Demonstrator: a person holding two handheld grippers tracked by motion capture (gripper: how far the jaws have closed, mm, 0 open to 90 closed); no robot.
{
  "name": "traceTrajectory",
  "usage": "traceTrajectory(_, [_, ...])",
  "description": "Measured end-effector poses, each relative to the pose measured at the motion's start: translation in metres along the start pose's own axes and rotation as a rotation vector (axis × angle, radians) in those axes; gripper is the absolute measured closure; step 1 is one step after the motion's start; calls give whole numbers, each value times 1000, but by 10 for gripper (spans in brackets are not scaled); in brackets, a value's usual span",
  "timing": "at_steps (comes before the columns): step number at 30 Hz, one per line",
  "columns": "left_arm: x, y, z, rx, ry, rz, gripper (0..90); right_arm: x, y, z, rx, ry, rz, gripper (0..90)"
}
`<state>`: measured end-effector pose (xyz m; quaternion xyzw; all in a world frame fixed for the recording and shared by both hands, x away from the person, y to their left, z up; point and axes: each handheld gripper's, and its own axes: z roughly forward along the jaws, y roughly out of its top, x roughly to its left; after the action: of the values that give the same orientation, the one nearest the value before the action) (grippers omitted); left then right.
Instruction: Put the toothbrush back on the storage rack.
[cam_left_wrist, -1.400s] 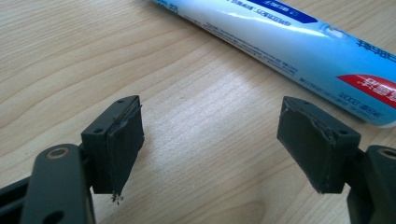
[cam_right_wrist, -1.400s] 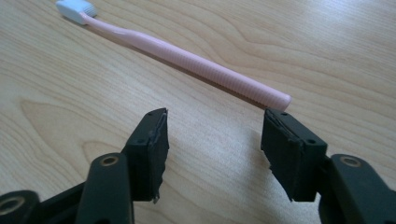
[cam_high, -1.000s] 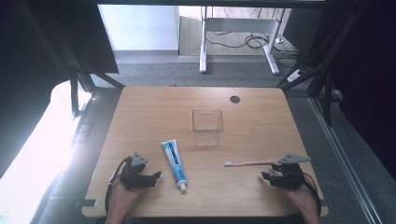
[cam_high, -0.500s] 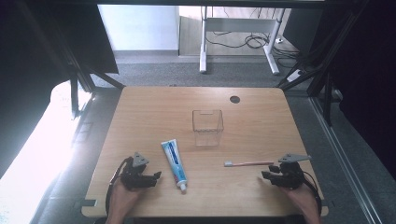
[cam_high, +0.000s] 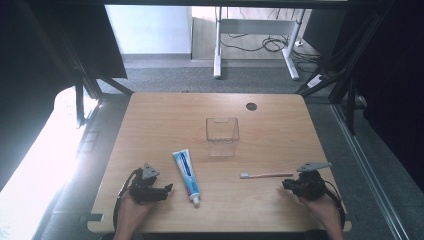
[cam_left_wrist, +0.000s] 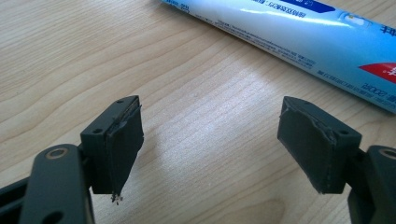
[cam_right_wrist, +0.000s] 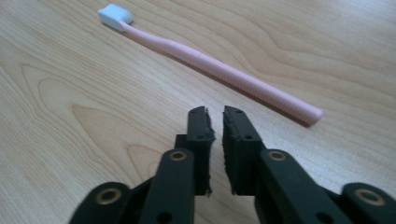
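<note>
Right gripper view: right claw (cam_right_wrist: 215, 119) jaws nearly together, just been closing, nothing btwn them. Toothbrush (cam_right_wrist: 210, 65) flat on desk (cam_right_wrist: 70, 140) just ahead of tips, not touching; long axis runs diagonally across the view, white head far upper left, handle end near right, just past the jaws. High view: toothbrush (cam_high: 266, 175) w/ head toward desk centre, handle end just beside right claw (cam_high: 286, 184), so right hand far nearer. Left claw (cam_high: 169, 188) well apart from it, beside toothpaste (cam_high: 186, 175). Left gripper view: left claw (cam_left_wrist: 210, 140) jaws wide apart, empty, bare desk btwn; tube (cam_left_wrist: 289, 42) ahead, slanting across top. Clear box (cam_high: 222, 136) mid-desk, empty. Likely next: reopen right jaws, straddle handle across its axis.
</note>
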<state>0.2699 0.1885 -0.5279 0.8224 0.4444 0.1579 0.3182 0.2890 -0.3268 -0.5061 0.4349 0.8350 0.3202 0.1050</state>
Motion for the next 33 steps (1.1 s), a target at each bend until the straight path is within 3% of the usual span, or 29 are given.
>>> traceTrajectory(4, [1,-1,1,2,-7,-10,225,1,3,2,18,-2,-15,895])
traceTrajectory(14, [-1,0,3,9,-9,-3,225,-3,11,2,29,-16,-24,897])
traceTrajectory(18, [-1,0,4,11,-4,4,225,-4,24,5,31,-17,-36,897])
traceTrajectory(33, [-1,-1,4,13,3,12,224,-9,53,31,75,-18,-50,896])
